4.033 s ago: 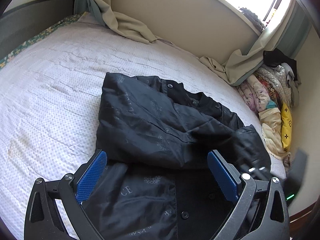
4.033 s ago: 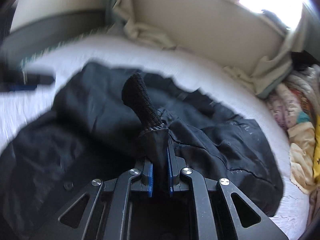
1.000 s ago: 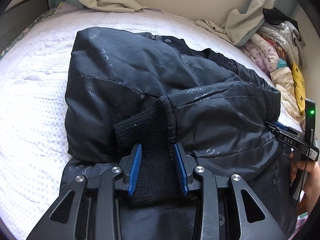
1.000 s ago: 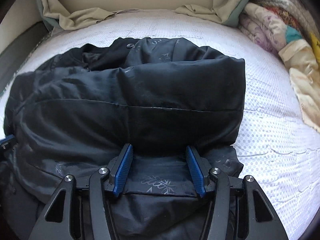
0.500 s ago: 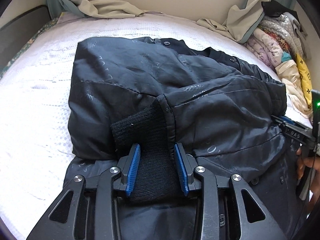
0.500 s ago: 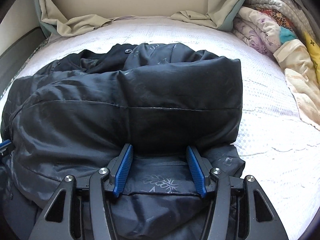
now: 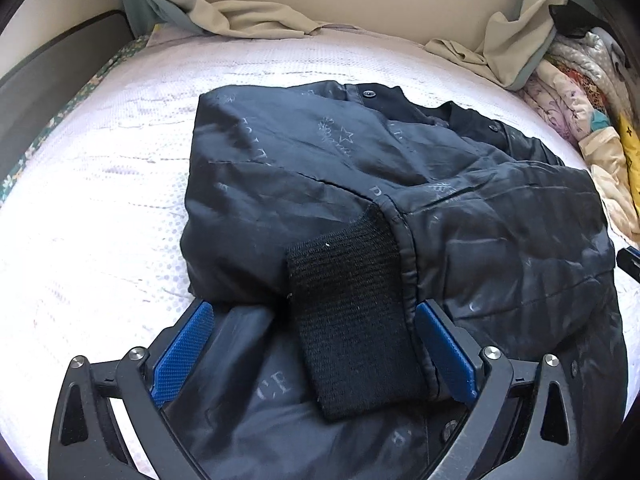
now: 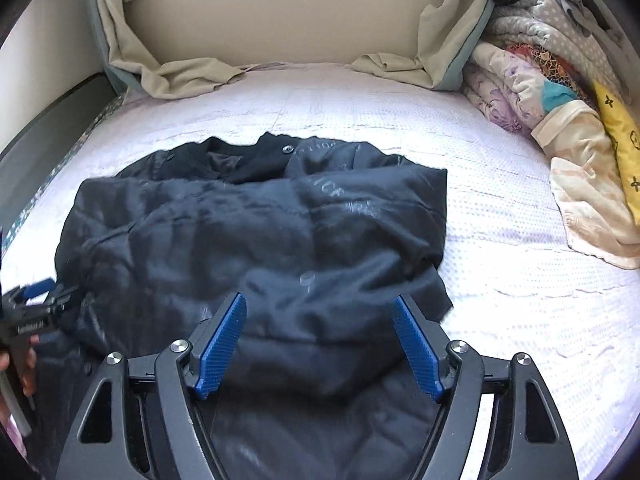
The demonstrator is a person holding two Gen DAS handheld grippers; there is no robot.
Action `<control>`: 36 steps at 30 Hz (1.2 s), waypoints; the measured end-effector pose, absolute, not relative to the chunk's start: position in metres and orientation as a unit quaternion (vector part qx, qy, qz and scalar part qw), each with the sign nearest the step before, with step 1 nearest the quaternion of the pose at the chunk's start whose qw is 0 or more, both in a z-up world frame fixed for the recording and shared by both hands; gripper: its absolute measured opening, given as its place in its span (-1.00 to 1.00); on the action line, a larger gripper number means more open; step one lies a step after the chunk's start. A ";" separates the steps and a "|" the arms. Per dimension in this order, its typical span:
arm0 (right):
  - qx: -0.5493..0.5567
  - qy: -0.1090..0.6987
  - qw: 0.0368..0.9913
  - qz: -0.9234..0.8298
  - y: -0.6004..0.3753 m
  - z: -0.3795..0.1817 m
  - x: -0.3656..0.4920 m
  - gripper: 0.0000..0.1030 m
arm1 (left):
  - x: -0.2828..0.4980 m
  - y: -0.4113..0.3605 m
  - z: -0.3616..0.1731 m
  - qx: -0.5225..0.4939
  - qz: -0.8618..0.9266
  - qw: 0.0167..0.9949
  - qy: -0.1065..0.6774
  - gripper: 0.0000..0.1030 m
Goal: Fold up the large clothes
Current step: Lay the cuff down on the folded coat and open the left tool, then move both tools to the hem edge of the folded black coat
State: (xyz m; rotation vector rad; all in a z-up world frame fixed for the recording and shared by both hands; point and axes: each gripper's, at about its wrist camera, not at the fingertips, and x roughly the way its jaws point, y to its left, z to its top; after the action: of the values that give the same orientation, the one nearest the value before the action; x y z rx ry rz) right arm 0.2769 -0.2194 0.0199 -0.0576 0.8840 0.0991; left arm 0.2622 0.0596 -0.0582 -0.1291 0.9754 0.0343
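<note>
Now both sleeves laid across jacket [image 7: 400, 208] on bed [image 7: 100, 200]; left gripper [image 7: 316, 354] fingers just spread off knit cuff [image 7: 352, 320], right gripper [image 8: 320, 346] fingers likewise parted, empty. Advisable: lift clear, flatten, then fold evenly.

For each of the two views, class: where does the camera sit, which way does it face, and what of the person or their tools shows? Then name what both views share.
Left wrist: on the left gripper, jaws open astride the knit cuff, looking down across the black jacket.
Right wrist: on the right gripper, open over the jacket; the left gripper and a hand show at left.
Shared: jacket, white bedspread, folded blankets.
</note>
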 end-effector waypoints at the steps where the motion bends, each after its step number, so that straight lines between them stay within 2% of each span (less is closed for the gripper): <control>1: -0.029 0.430 0.901 0.047 -0.221 0.020 0.274 0.46 | 0.259 0.060 -0.055 -0.059 0.014 0.883 0.466 0.98; 8: 0.029 0.466 0.884 0.021 -0.269 0.010 0.253 0.51 | 0.233 0.084 -0.034 -0.065 0.015 0.892 0.447 0.98; 14: 0.139 0.542 0.829 0.018 -0.308 -0.047 0.248 0.53 | 0.229 0.118 -0.042 -0.147 -0.006 0.869 0.473 0.98; 17: 0.122 0.521 0.844 0.033 -0.303 -0.057 0.245 0.71 | 0.224 0.131 -0.049 -0.192 -0.019 0.853 0.484 0.97; 22: 0.072 0.518 0.852 0.037 -0.289 -0.058 0.239 0.77 | 0.200 0.149 -0.050 -0.240 -0.046 0.837 0.490 0.95; 29: 0.155 0.547 0.818 0.092 -0.313 -0.024 0.201 0.76 | 0.146 0.180 -0.060 -0.326 -0.093 0.782 0.524 0.88; 36: 0.183 0.558 0.799 0.130 -0.343 -0.015 0.134 0.76 | 0.100 0.171 -0.074 -0.314 -0.118 0.750 0.570 0.75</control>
State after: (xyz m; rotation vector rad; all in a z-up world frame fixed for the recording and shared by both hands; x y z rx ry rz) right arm 0.1339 -0.3429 -0.0151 0.3918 1.1979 0.2787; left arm 0.0996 0.1708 -0.0743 -0.6854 1.2463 -0.2577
